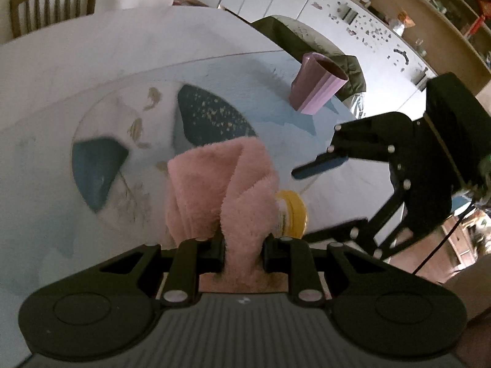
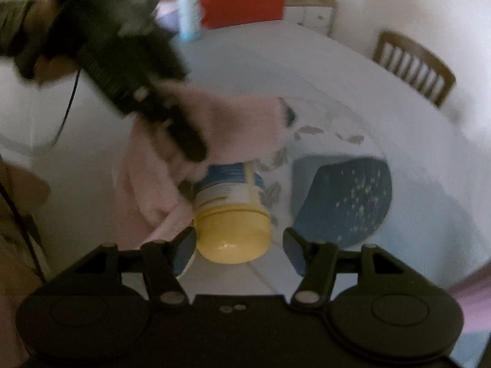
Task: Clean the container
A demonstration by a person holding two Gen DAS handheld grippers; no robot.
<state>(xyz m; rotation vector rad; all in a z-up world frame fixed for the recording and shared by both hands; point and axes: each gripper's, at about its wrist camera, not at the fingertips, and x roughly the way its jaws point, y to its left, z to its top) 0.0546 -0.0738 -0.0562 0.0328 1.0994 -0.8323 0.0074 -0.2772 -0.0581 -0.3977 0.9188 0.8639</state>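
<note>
A white container [image 2: 227, 188] with a blue label and a yellow lid [image 2: 233, 239] lies on its side on the round placemat [image 2: 346, 202], lid towards the right wrist camera. My right gripper [image 2: 239, 245] is open, its fingers either side of the lid with a gap at the right finger. My left gripper [image 1: 242, 245] is shut on a fluffy pink cloth [image 1: 221, 184], which drapes over the container's body. In the left wrist view only the yellow lid [image 1: 293, 214] peeks out beside the cloth, and the right gripper [image 1: 319, 201] reaches in from the right.
A pink ribbed cup [image 1: 316, 86] stands on the pale blue table [image 1: 230, 70] behind the placemat. Wooden chairs [image 1: 52, 3] stand at the far side. A dark green garment [image 1: 310, 43] hangs past the table edge. A red box [image 2: 242, 9] and a blue bottle [image 2: 188, 15] sit beyond.
</note>
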